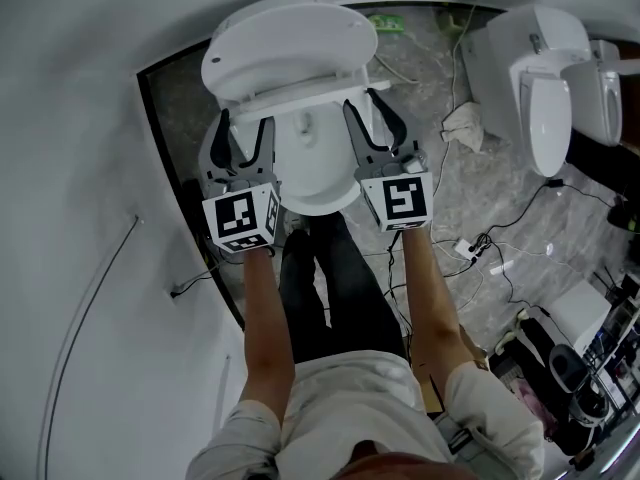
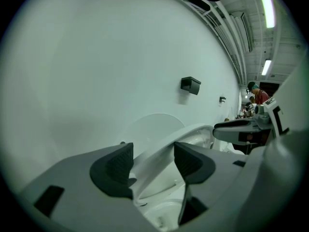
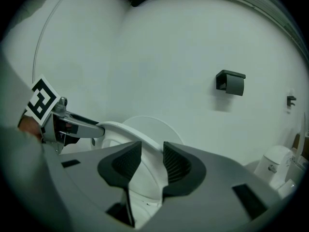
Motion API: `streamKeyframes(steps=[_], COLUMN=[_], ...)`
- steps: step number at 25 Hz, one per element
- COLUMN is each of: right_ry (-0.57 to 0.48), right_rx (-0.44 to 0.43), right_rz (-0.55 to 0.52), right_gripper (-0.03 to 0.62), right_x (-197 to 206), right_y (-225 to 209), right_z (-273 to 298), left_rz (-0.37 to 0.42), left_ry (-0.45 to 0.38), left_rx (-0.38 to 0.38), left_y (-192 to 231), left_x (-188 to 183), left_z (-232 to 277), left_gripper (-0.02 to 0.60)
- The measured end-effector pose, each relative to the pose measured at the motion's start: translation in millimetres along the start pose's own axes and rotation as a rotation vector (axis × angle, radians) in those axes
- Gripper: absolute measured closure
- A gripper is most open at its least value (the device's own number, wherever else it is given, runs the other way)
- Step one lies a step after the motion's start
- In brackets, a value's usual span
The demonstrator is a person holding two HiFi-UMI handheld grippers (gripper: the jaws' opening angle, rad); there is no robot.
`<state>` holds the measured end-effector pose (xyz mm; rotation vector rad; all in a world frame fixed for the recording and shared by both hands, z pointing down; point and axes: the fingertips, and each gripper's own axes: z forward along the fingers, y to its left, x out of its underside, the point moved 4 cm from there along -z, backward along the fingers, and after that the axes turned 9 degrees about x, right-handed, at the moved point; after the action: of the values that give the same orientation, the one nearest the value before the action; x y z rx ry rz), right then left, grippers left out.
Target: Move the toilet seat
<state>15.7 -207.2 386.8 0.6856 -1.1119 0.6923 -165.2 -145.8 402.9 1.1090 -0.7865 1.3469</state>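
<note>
A white toilet (image 1: 318, 183) stands against the wall with its lid (image 1: 290, 33) leaning back. The toilet seat (image 1: 300, 93) is tilted up off the bowl, held at both sides. My left gripper (image 1: 245, 123) is shut on the seat's left side; in the left gripper view the seat (image 2: 198, 131) runs between the dark pads of my left gripper (image 2: 153, 163). On the seat's right side my right gripper (image 1: 368, 103) is shut too. The right gripper view has the seat (image 3: 120, 128) pinched in my right gripper (image 3: 152, 161), with the lid (image 3: 161, 129) behind.
A second white toilet (image 1: 545, 88) stands at the right, with a crumpled cloth (image 1: 465, 123) and cables and a power strip (image 1: 468, 250) on the marbled floor. A dark paper holder (image 3: 231, 82) hangs on the white wall. The person's legs (image 1: 325, 288) stand close before the bowl.
</note>
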Motion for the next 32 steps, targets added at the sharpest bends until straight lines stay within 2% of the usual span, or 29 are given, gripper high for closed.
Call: streamKeyframes(steps=[32], right_ry=[-0.015], right_rx=[-0.038], right_rz=[-0.014], right_gripper=[0.47], right_x=[-21.4], right_y=[-25.1], right_z=[66.0], left_rz=[-0.006], left_ry=[-0.024], left_rx=[-0.095], left_y=[28.0], left_x=[-28.5], left_z=[55.5], left_gripper=[0.302])
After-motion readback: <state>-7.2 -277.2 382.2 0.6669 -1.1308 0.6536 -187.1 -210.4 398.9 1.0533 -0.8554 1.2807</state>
